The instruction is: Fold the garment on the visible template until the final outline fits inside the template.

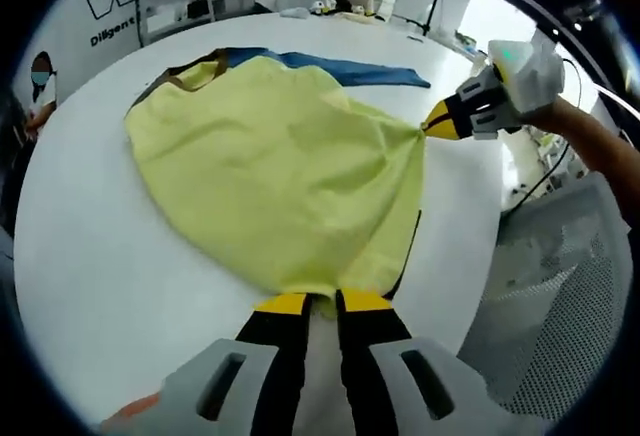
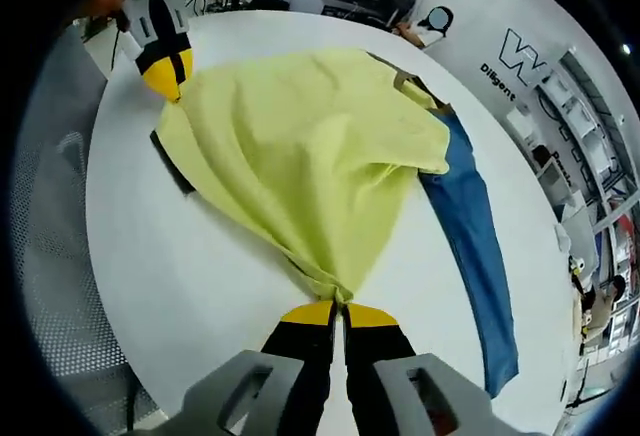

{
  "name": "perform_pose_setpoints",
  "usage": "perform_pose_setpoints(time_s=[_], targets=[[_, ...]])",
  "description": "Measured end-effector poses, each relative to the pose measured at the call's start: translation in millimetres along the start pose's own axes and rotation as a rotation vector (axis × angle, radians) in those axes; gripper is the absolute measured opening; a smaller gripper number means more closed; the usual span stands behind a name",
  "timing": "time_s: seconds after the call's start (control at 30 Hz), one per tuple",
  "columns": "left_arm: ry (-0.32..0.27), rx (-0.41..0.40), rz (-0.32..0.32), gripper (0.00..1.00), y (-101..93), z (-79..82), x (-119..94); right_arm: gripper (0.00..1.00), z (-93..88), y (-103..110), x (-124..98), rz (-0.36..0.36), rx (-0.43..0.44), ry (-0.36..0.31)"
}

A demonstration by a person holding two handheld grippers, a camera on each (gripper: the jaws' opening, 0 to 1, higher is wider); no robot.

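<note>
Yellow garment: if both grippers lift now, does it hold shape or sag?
Likely sags. The yellow garment bunches into gathers where the right gripper and left gripper pinch it, so it looks thin and floppy. It probably slides easily on the smooth white table. Looks light: wrinkles stand up across its surface rather than pressing flat.

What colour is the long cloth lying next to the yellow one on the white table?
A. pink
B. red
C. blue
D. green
C: a long blue cloth lies flat on the white table, partly tucked under the edge of the yellow garment that the left gripper and right gripper are both pinching.
</note>
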State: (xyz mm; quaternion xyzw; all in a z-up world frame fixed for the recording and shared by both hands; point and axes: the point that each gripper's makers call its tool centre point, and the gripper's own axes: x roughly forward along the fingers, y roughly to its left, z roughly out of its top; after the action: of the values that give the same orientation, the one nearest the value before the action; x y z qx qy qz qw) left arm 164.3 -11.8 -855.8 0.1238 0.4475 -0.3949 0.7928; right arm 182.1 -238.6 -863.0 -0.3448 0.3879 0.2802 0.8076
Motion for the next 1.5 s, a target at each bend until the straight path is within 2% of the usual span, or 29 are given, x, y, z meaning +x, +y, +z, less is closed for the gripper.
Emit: perform_pose_setpoints(time_s=[0.2, 0.27, 0.37, 0.4, 0.47, 0.5, 0.53, 0.63, 0.7, 0.73, 0.77, 0.8, 0.83, 0.9, 0.97, 1.03, 1.07, 1.17, 1.23, 1.5], targets=[[-0.022, 0.016, 0.006, 0.16, -0.2, 3.8, -10, 0.0, 0.8, 0, 3, 0.005, -0.007, 0.012], [-0.036, 0.04, 0.021, 0.19, 1.7, 6.7, -19, 0.0, 0.5, 0, 4, 0.006, -0.006, 0.015], [-0.078, 0.054, 0.003, 0.24, -5.6, 17.0, -33, 0.0, 0.0, 0, 4, 0.008, -0.002, 0.015], [-0.127, 0.078, -0.038, 0.25, -17.2, 27.9, -38, 0.0, 0.2, 0, 4, 0.01, 0.001, 0.016], [-0.189, 0.123, -0.108, 0.23, -37.2, 41.0, -44, 0.0, 0.3, 0, 4, 0.011, 0.002, 0.018], [-0.227, 0.158, -0.164, 0.2, -53.9, 48.6, -45, 0.0, 0.3, 0, 5, 0.011, 0.003, 0.02], [-0.236, 0.216, -0.219, 0.18, -71.2, 51.8, -45, 0.0, 0.4, 1, 5, 0.011, 0.003, 0.021], [-0.223, 0.313, -0.28, 0.09, -95.9, 52.8, -36, 0.0, 0.1, 0, 6, 0.01, 0.005, 0.022], [-0.204, 0.408, -0.279, 0.07, -107.2, 52.0, -24, 0.0, 0.0, 0, 6, 0.009, 0.008, 0.019], [-0.16, 0.478, -0.273, 0.07, -115.3, 46.9, -7, 0.0, -0.1, 0, 6, 0.009, 0.009, 0.018], [-0.126, 0.51, -0.264, 0.07, -118.9, 42.6, 3, 0.0, -0.3, 0, 5, 0.01, 0.011, 0.017], [-0.118, 0.526, -0.264, 0.08, -120.4, 41.7, 6, 0.0, -0.2, 1, 5, 0.01, 0.012, 0.016], [-0.104, 0.575, -0.23, 0.08, -119.7, 40.7, 20, 0.0, -0.4, 1, 5, 0.011, 0.012, 0.016], [-0.082, 0.602, -0.227, 0.08, -120.5, 36.0, 30, 0.0, -0.6, 1, 5, 0.011, 0.011, 0.016], [-0.066, 0.568, -0.202, 0.08, -115.4, 34.5, 38, 0.0, -0.6, 1, 5, 0.01, 0.011, 0.015], [-0.065, 0.571, -0.196, 0.08, -113.6, 34.4, 40, 0.0, -0.8, 1, 5, 0.01, 0.013, 0.014], [-0.051, 0.531, -0.183, 0.08, -109.0, 33.4, 44, 0.0, -1.0, 1, 5, 0.01, 0.018, 0.009], [-0.076, 0.531, -0.173, 0.07, -106.8, 38.5, 43, 0.0, -1.0, 1, 5, 0.011, 0.02, 0.008], [-0.089, 0.492, -0.164, 0.08, -101.6, 44.1, 44, 0.0, -0.7, 1, 5, 0.012, 0.02, 0.009], [-0.045, 0.5, -0.129, 0.13, -95.2, 35.5, 56, 0.0, -0.5, 1, 5, 0.013, 0.025, 0.008]])
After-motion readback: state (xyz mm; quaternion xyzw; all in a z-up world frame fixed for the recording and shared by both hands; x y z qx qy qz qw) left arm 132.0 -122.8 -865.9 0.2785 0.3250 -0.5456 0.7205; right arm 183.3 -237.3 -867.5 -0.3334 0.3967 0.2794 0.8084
